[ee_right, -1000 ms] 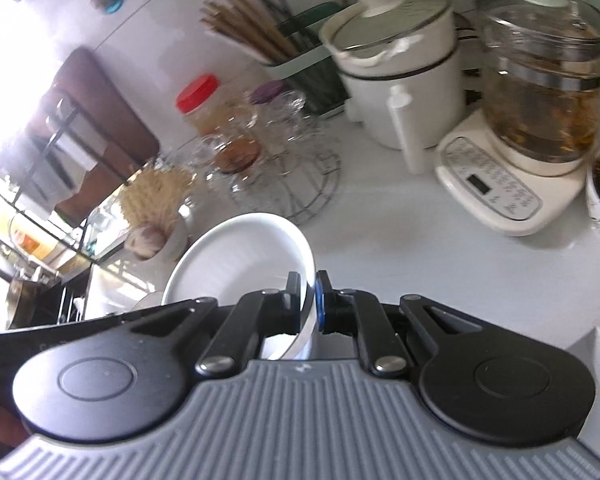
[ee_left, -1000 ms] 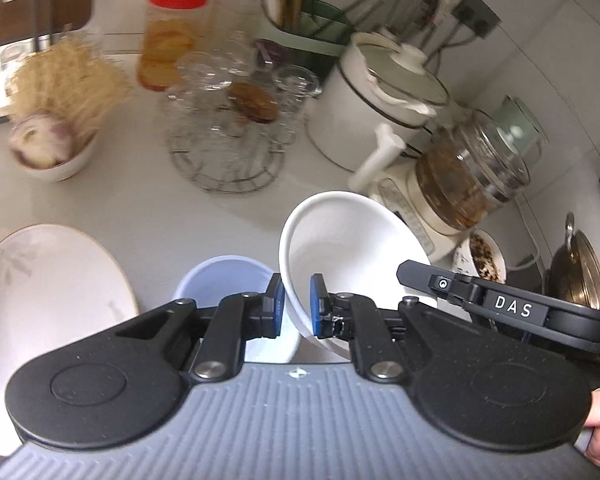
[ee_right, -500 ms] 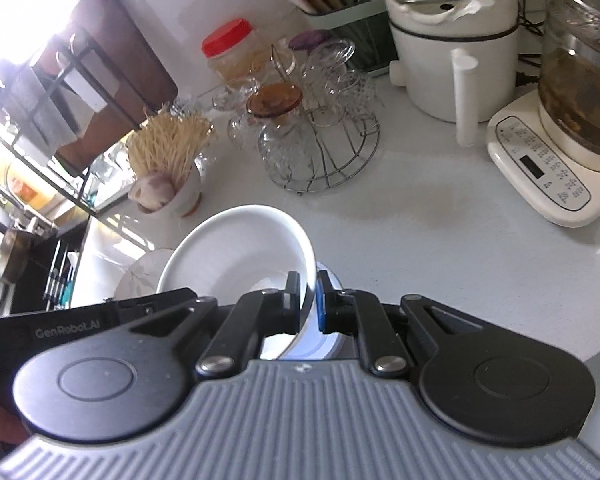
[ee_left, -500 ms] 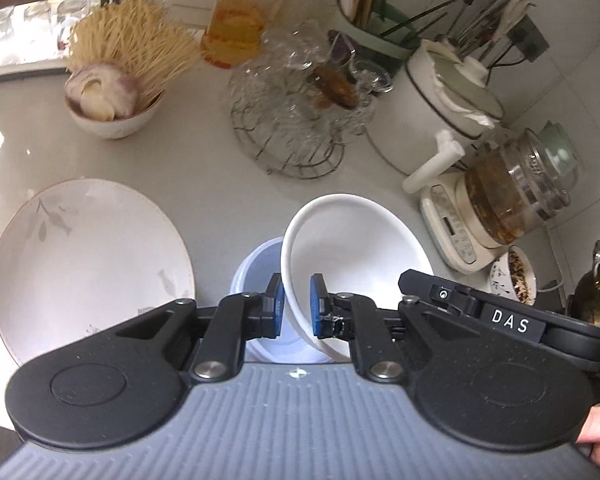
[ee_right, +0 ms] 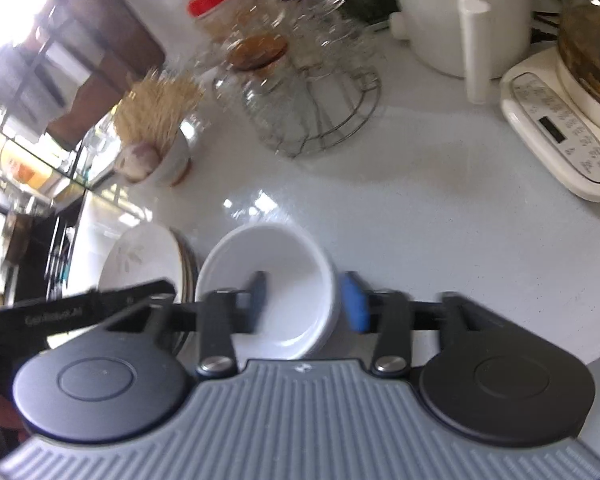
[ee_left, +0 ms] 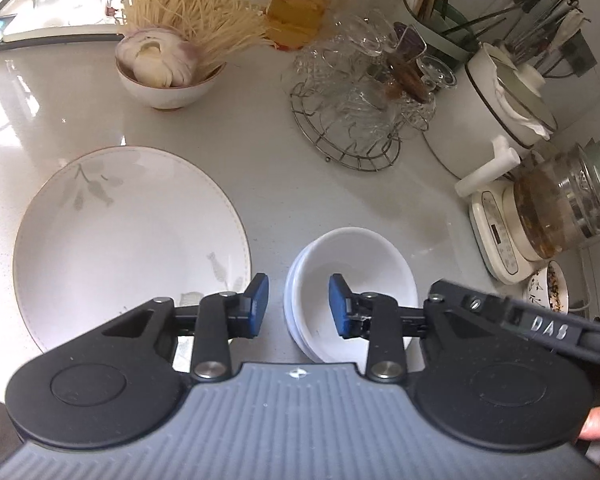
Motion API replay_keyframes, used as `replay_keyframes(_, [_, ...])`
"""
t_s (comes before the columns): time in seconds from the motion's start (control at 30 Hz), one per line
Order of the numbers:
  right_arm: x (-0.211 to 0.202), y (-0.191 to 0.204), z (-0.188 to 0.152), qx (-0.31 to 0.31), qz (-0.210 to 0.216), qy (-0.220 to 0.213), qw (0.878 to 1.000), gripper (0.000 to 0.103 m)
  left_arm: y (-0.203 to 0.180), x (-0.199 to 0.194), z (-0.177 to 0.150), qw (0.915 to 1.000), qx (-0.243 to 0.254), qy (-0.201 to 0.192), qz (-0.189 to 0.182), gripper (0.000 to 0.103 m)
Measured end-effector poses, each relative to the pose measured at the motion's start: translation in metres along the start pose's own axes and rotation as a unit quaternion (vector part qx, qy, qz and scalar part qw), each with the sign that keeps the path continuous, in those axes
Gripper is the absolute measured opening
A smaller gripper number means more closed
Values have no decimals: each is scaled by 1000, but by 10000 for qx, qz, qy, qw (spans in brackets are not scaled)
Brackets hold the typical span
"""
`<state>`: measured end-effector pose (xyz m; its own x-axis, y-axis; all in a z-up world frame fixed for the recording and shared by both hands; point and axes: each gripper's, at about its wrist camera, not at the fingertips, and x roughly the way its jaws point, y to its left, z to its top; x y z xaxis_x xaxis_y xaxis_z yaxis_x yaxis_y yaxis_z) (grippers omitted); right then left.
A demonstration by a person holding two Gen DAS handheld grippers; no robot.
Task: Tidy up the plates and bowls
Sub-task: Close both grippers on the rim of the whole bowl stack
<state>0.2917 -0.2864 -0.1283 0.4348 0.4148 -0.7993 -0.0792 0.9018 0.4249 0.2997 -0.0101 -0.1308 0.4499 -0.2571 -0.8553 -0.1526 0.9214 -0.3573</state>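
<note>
A white bowl (ee_left: 360,264) sits nested in a pale blue bowl (ee_left: 289,316) on the white counter. My left gripper (ee_left: 298,306) straddles the white bowl's left rim; its jaws are opening and the blue pads stand clear of the rim. In the right wrist view my right gripper (ee_right: 305,304) straddles the right rim of the white bowl (ee_right: 276,264), jaws also opening, pads off it. A large white plate (ee_left: 132,240) with a leaf pattern lies just left of the bowls. The right gripper's body (ee_left: 540,324) shows at the right of the left wrist view.
Behind stand a bowl of noodles and garlic (ee_left: 168,84), a wire rack of glasses (ee_left: 356,128), a red-lidded jar (ee_left: 304,0), a white pot (ee_left: 500,120) and a glass kettle on its base (ee_left: 560,216). A small patterned bowl (ee_left: 548,292) sits far right.
Both grippers came down with the white bowl, set it into the pale blue bowl, and opened off its rim. The bowl went from tilted to level.
</note>
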Motion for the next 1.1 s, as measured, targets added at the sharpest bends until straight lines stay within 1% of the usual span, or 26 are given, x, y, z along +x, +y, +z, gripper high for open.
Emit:
replay_keyframes(0.2, [13,-15,6,273,119,253,9992,52,-5,7,0,10000,-21,53,-47,38])
replay_keyframes(0.4, [35,-20,1,332,199,542,9978,51,-5,19,-3,9999,-52,145,49,38])
replay_keyframes(0.47, [42,-21,-2,314,288,604,9973,51,-5,21,-4,9998,-52,163,69,38])
replay_keyframes(0.6, [54,-24,-3,435,331,693,9961,50,-5,24,-7,9997,-60,188,164,38])
replay_keyframes(0.7, [59,-29,-3,527,379,742,9951,50,-5,24,-9,9997,-69,183,154,38])
replay_keyframes(0.77, [62,-30,-4,531,359,765,9950,46,-2,25,-10,9995,-105,199,215,38])
replay_keyframes(0.93, [68,-30,-6,511,447,863,9940,45,1,25,-14,9991,-133,257,298,38])
replay_keyframes(1.0, [70,-30,-6,555,490,911,9931,40,1,25,-16,9990,-145,272,319,38])
replay_keyframes(1.1, [71,-29,-7,560,459,913,9932,38,0,25,-18,9989,-148,301,334,38])
